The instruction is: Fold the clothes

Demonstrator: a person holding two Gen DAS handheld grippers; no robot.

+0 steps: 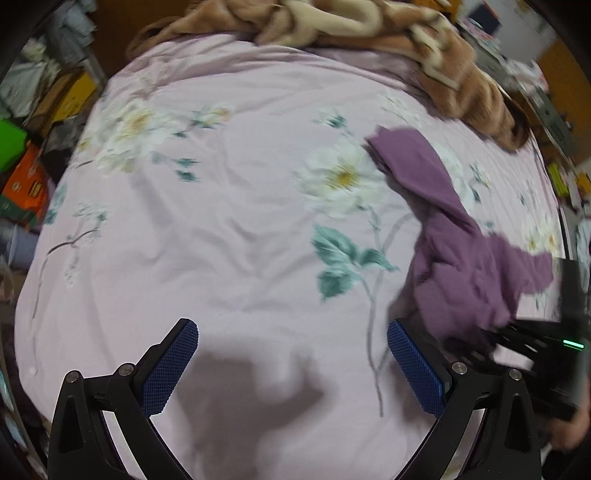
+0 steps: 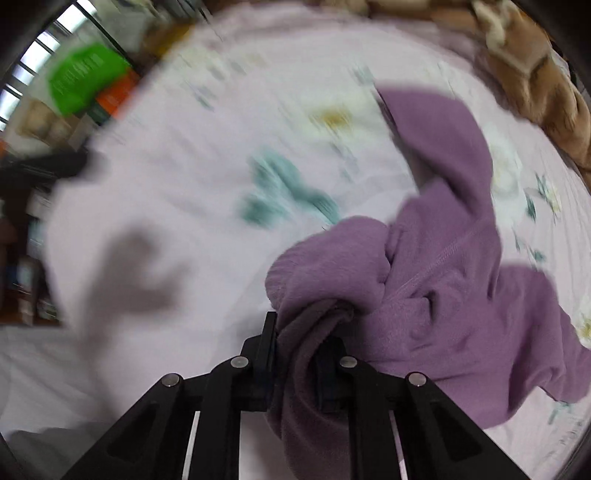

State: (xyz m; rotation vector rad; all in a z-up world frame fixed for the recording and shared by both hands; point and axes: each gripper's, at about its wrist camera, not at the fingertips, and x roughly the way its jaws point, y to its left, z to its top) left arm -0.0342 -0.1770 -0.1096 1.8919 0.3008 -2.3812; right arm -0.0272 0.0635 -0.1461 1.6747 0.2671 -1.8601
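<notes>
A purple fleece garment (image 1: 454, 236) lies crumpled on the right side of a pink floral bedsheet (image 1: 229, 206). My left gripper (image 1: 291, 354) hangs open over bare sheet, its blue pads wide apart with nothing between them. At the right edge of the left wrist view the right gripper (image 1: 535, 343) shows as a dark blur against the garment's near end. In the right wrist view my right gripper (image 2: 301, 343) is shut on a bunched fold of the purple garment (image 2: 443, 266), with cloth wedged between its black fingers (image 2: 267, 343). The rest of the garment trails away to the right.
A brown and cream blanket (image 1: 369, 33) is heaped along the far edge of the bed. Boxes and a green package (image 1: 11, 144) crowd the floor at the left. Cluttered shelves (image 1: 554, 110) stand to the right of the bed.
</notes>
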